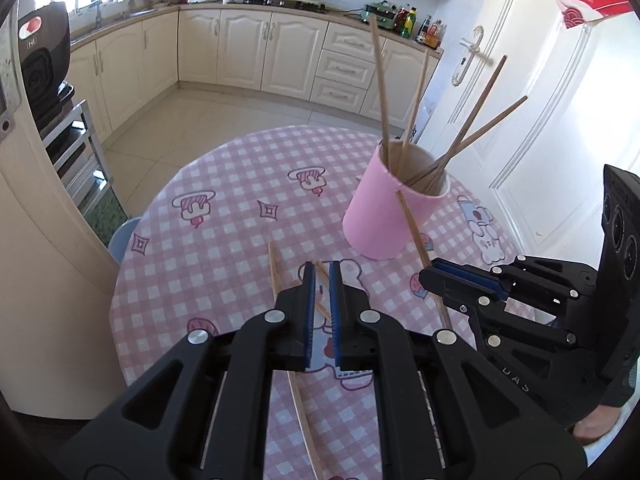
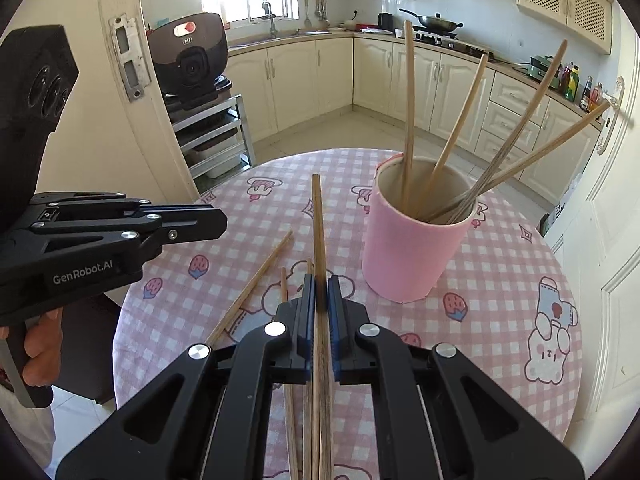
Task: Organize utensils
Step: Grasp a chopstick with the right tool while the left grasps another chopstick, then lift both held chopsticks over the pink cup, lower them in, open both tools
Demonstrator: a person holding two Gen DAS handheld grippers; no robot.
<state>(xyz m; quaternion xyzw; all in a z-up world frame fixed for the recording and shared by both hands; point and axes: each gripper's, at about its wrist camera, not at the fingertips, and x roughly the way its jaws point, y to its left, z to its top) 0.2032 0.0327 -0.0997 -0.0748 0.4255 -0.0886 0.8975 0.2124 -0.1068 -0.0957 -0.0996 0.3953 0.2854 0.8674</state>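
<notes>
Held chopstick (image 2: 318, 240): I see it clamped between the right gripper (image 2: 321, 292) pads, lifted off the table, its free end pointing away toward the far table edge, left of the cup. In the left wrist view the same stick (image 1: 416, 236) slants up in front of the cup's wall.

Pink cup (image 2: 412, 240): upright on the tablecloth, right of the held stick, open mouth up. Four chopsticks (image 2: 409, 112) stand inside; one near vertical, the others leaning right.

Loose chopsticks: one (image 2: 250, 288) lies diagonally on the cloth, left of the right gripper. More lie beneath the right gripper, partly hidden by it; I cannot count them surely. In the left view one (image 1: 274, 270) lies just left of the left gripper, and another (image 1: 306, 424) runs under it toward the near edge.

Right gripper: jaws closed tight on the held chopstick, near the table's front half.

Left gripper (image 1: 322, 276): jaws narrow, a slim gap between the blue pads (image 1: 310, 312), nothing between them that I can see; it hovers over the cloth, above a short stick (image 1: 322, 270). From the right view it (image 2: 212, 222) sits well left, side-on.

Table (image 1: 208, 248): round, pink checked cloth with cartoon prints.

Surroundings: cream kitchen cabinets (image 2: 296, 76), wok (image 2: 438, 22) on the stove, white door (image 1: 532, 92) at right.
</notes>
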